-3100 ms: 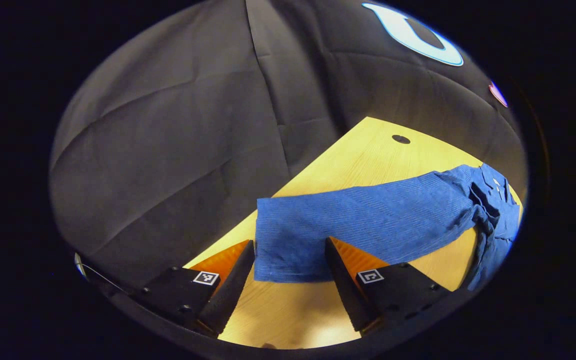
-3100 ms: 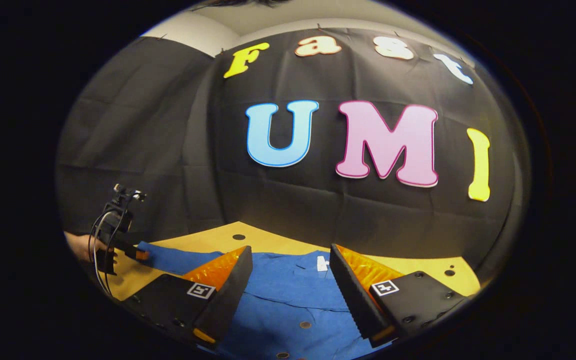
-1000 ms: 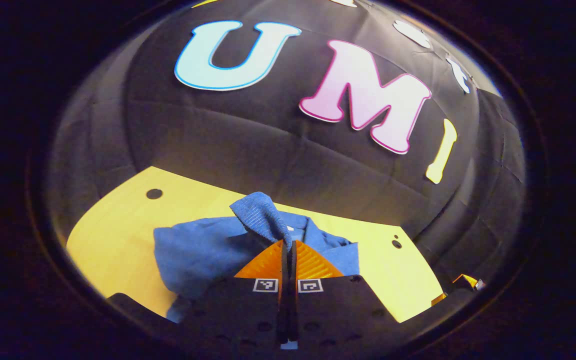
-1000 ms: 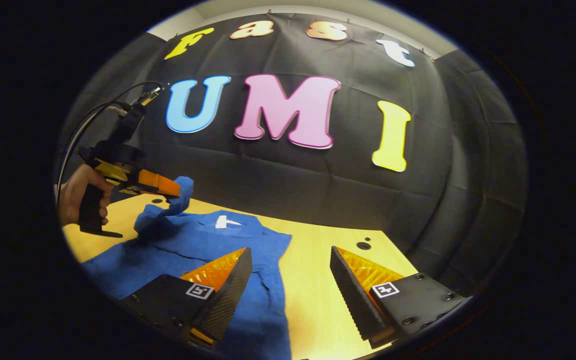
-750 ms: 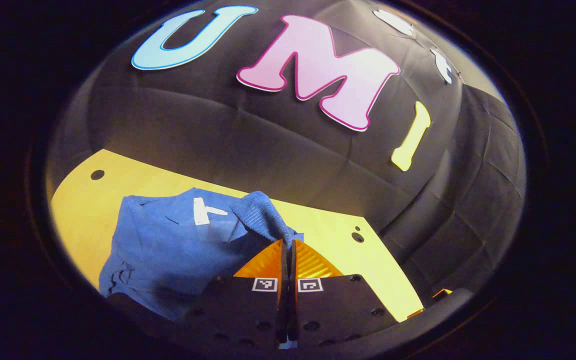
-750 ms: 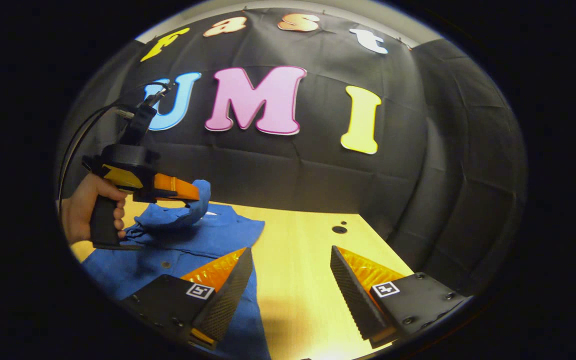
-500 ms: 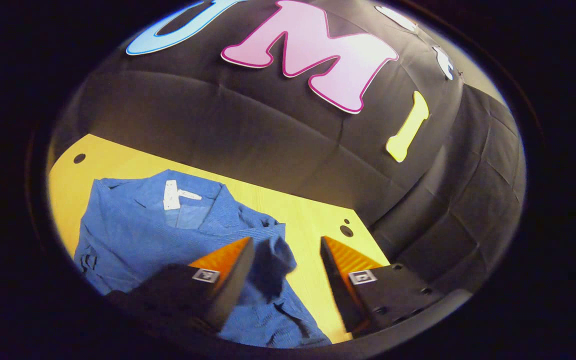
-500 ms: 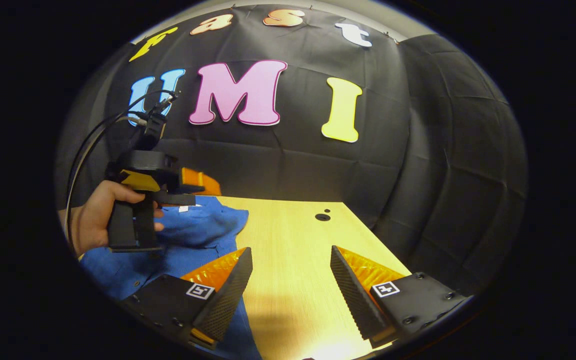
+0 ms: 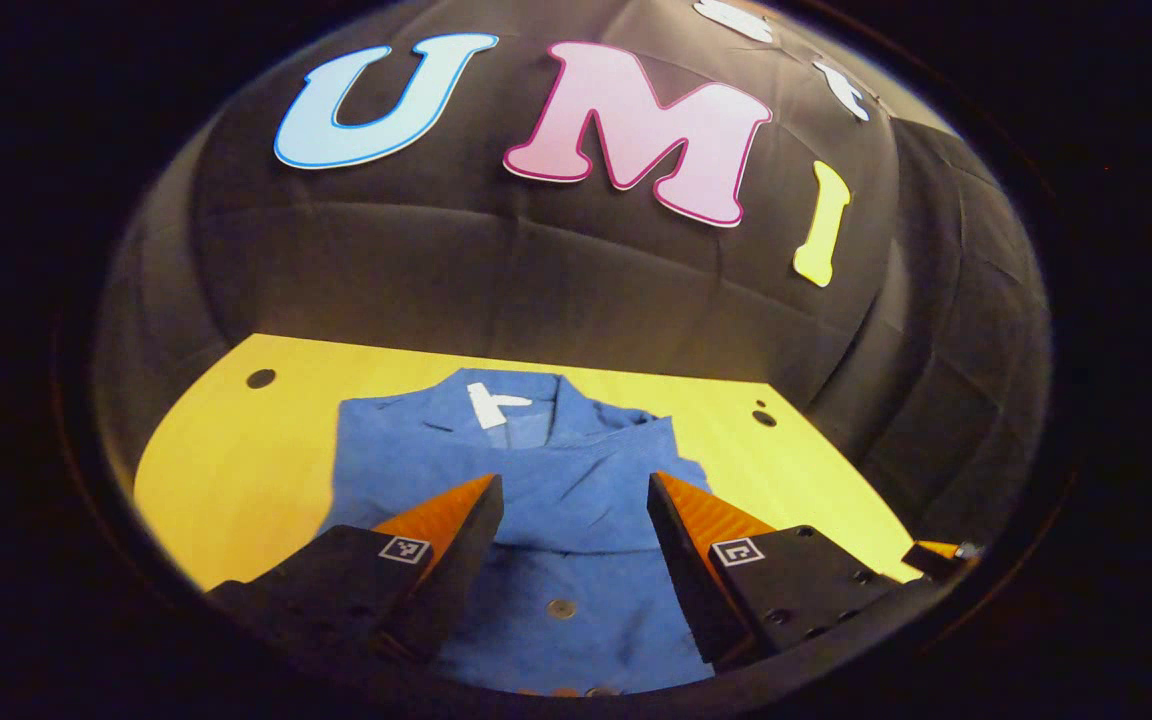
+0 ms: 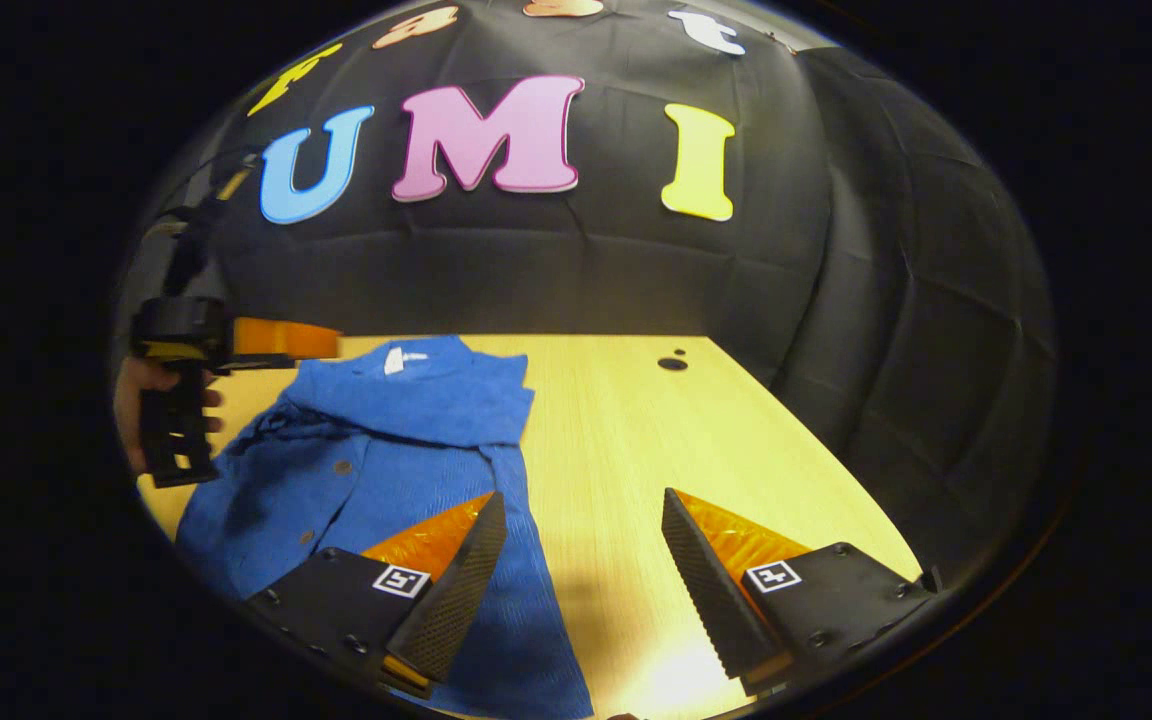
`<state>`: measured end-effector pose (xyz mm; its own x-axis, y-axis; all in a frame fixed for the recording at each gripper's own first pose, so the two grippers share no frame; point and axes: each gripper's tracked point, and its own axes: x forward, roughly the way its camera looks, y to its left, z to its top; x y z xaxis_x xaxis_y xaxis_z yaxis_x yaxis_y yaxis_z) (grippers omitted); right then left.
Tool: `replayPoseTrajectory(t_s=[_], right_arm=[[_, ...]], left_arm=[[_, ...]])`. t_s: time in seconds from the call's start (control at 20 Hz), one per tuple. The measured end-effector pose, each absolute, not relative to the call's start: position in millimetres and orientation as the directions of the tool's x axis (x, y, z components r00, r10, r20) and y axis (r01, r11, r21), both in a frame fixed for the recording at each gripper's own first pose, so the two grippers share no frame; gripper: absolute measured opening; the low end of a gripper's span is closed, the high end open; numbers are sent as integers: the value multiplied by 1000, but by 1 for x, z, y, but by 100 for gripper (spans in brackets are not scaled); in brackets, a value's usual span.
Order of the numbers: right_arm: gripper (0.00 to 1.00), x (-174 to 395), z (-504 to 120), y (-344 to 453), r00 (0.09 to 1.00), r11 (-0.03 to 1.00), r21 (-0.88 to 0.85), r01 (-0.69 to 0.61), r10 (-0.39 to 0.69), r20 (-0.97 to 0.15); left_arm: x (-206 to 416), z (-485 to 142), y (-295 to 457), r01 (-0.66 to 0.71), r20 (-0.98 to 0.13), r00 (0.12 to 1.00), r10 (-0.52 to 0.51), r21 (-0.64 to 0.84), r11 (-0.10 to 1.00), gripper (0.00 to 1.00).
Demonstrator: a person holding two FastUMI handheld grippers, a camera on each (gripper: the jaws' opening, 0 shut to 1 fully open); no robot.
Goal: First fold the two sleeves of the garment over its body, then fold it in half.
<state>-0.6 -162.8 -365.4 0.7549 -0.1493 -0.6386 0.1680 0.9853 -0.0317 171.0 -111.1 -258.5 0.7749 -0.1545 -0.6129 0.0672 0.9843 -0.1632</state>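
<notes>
Your table [image 9: 236, 460] is a pale wooden top set against the black cloth wall [image 9: 496, 270], with small dark holes near its far corners; in the right gripper view the bare wood [image 10: 636, 440] runs out to the right of the cloth.

The garment [image 9: 546, 480] is a blue button-front shirt lying on the table, collar toward the wall, with a white label [image 9: 488, 404] inside the neck. In the right gripper view the garment [image 10: 376, 450] sits on the left part of the table. One sleeve [image 10: 426, 405] lies folded across the chest just below the collar, its cuff end reaching the garment's right edge. The placket runs toward you with buttons showing; one button [image 9: 560, 607] sits between your left fingers.

Your left gripper [image 9: 574, 530] hangs above the garment's body, jaws spread wide, nothing between them, touching no cloth. In the right gripper view you see that same gripper farther off at the left edge, with your hand [image 10: 136, 395] around its handle, raised near the garment's collar.

Your right gripper [image 10: 584, 560] is also spread wide and empty. Its left finger [image 10: 461, 585] overlaps the garment's right edge in view; whether it touches cannot be told. Its right finger [image 10: 706, 590] is over bare wood.
</notes>
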Motion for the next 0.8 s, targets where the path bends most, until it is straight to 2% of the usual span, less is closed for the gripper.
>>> replayPoseTrajectory(t_s=[0.1,0.15,0.2,0.35,0.45,0.65,0.75,0.8], right_arm=[[99,-17,-370,-163,725,983,-24,182,-151,-672],[99,-31,-377,-159,698,985,-18,174,-137,-703],[99,-47,-384,-154,664,986,-13,164,-120,-738],[99,-91,-397,-142,560,993,-14,114,-76,-825],[99,-117,-404,-139,507,994,-21,109,-74,-859],[100,-136,-416,-137,458,991,-10,131,-69,-886],[100,-139,-424,-131,441,987,26,158,-48,-896],[100,-140,-429,-129,432,984,35,174,-44,-901]], left_arm=[[114,-268,-76,24,-677,728,-104,-126,992,85],[83,-273,-61,4,-707,702,-81,-110,994,82],[49,-281,-43,-13,-743,666,-59,-90,996,85],[-35,-306,-3,-34,-846,533,21,4,999,85],[-75,-312,9,-48,-880,473,40,20,999,85],[-105,-327,5,-112,-914,405,-8,-58,992,85],[-107,-337,6,-123,-918,395,16,-35,992,85],[-111,-340,6,-122,-923,384,18,-32,992,89]])
